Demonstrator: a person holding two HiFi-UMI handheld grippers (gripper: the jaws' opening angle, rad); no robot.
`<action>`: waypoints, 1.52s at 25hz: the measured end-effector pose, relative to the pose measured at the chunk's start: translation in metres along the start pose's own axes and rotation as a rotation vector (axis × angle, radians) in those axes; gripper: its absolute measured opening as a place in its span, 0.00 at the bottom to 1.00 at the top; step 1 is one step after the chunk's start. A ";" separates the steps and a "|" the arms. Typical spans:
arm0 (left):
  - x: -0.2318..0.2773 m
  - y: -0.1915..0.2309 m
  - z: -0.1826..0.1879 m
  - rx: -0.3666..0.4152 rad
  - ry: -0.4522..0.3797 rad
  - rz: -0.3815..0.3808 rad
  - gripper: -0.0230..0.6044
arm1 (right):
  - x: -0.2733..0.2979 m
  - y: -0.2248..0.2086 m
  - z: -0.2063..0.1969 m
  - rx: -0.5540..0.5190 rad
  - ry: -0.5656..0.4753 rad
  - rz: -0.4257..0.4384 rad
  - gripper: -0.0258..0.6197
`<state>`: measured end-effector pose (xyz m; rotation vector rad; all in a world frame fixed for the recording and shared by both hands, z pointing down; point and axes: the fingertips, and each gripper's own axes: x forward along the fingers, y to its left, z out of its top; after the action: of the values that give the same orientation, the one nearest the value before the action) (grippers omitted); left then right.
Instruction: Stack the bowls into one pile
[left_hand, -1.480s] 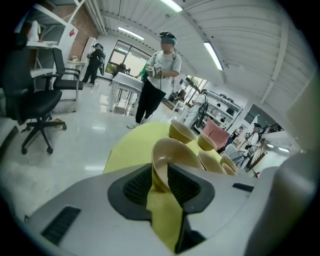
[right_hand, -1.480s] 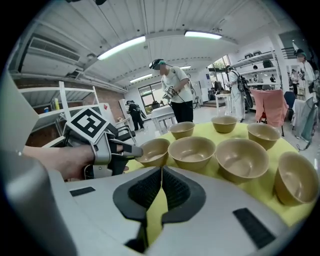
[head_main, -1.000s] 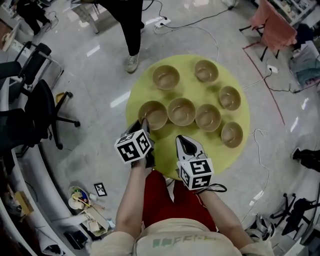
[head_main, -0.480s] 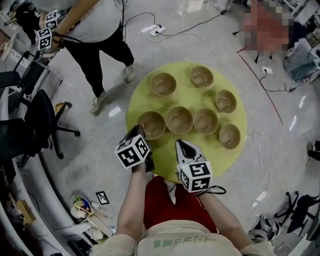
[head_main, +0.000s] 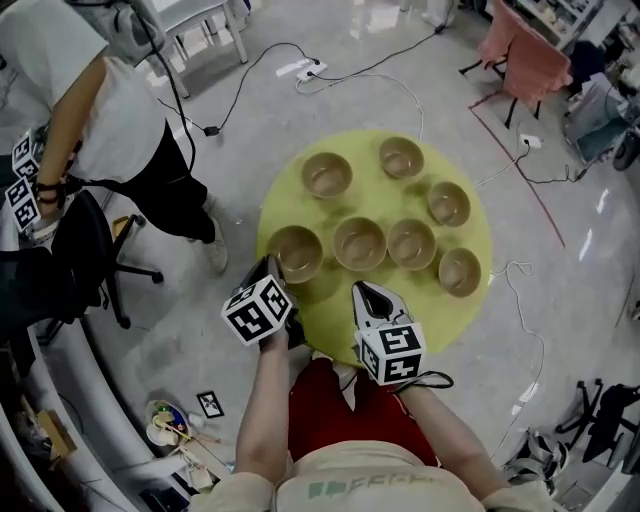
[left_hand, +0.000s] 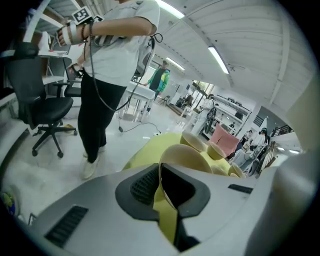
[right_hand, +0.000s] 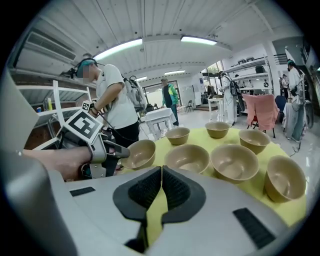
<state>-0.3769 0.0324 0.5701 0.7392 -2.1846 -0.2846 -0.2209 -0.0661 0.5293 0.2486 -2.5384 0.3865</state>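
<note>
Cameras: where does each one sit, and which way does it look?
Head view: on the person's head, looking down at the yellow table; shows arms, left gripper, right gripper.
Left gripper view: on that gripper, looking along its fingers, shut on a bowl rim.
Right gripper view: on that gripper, fingers shut, facing the bowls.
Shared: all three show that bowl.

Six tan round bowls (head_main: 360, 244) stand upright and unstacked, mouths up, spread across the round yellow-green tabletop (head_main: 385, 200). The seventh, leftmost bowl (head_main: 296, 253) is tilted at the near-left edge. Its near rim is pinched between the jaws of the left gripper (head_main: 272, 268).
</note>
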 end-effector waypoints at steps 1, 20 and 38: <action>-0.003 0.000 0.003 0.005 -0.007 -0.002 0.09 | -0.001 0.002 0.001 0.001 -0.004 -0.002 0.10; -0.025 -0.065 0.061 0.167 -0.091 -0.133 0.09 | -0.030 -0.023 0.039 0.058 -0.120 -0.131 0.10; -0.040 -0.178 0.049 0.307 -0.072 -0.358 0.09 | -0.091 -0.060 0.040 0.138 -0.197 -0.312 0.10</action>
<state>-0.3193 -0.0890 0.4378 1.3146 -2.1801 -0.1573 -0.1500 -0.1273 0.4603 0.7579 -2.6066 0.4320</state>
